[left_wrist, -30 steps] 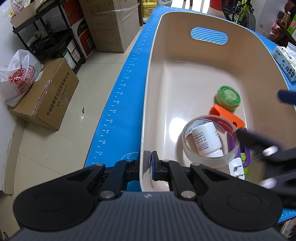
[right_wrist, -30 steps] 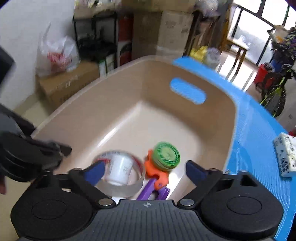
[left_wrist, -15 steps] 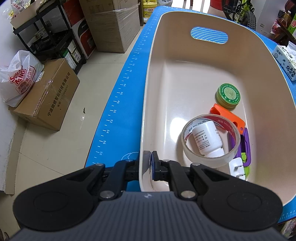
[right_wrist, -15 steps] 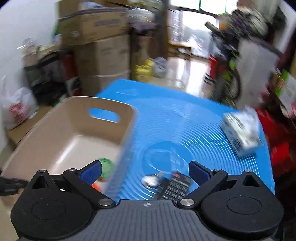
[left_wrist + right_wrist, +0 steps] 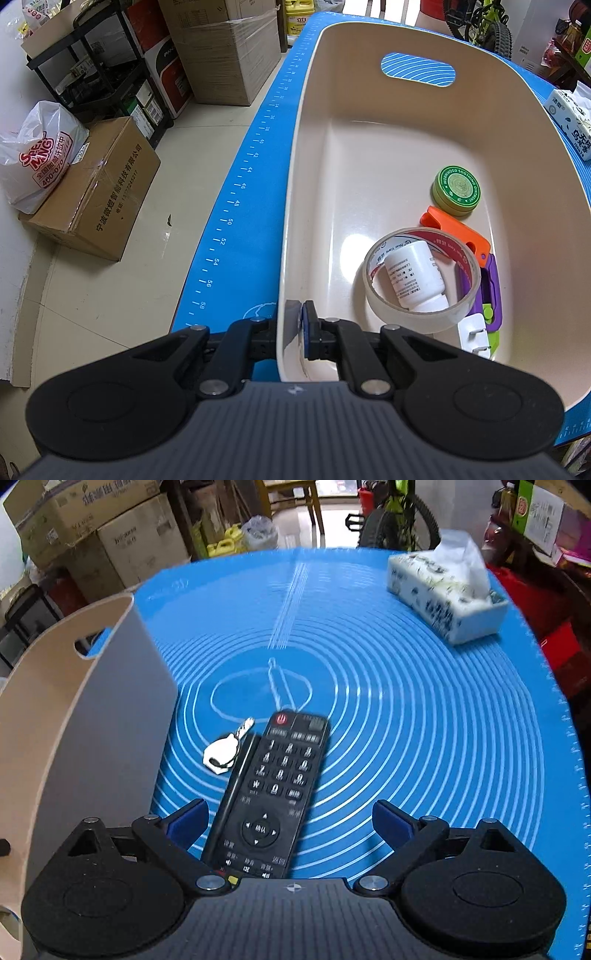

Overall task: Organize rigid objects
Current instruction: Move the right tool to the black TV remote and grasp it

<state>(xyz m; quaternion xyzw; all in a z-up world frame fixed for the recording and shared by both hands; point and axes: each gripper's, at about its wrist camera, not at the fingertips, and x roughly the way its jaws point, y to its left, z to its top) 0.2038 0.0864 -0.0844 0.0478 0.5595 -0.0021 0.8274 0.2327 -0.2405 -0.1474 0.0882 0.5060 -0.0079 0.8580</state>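
L gripper [image 5: 300, 325]: jaws clamped on the near-left wall of the beige bin [image 5: 332, 147], one finger outside, one inside.
R gripper [image 5: 290, 821]: jaws wide & closing; pads touch nothing.
Remote [image 5: 271, 794]: black, flat on blue mat [image 5: 424, 720], lower half lies between R fingers, nearer the L pad; red power btn end points away. Not gripped.
Key [image 5: 225, 749]: white-headed, on mat just beside remote's upper L edge, ahead of R gripper; touching or not, can't tell.
Bin vs R gripper: bin wall stands to the L of remote, near.
Bin contents: tape roll [image 5: 421, 277] w/ white bottle [image 5: 413, 275] lying inside its ring; orange piece [image 5: 458, 232] & purple piece [image 5: 491, 288] along roll's R side; green tin [image 5: 457, 190] beyond them; white plug [image 5: 474, 334] at near end.
Tissue box [image 5: 443, 594]: far R of mat, well apart from remote.
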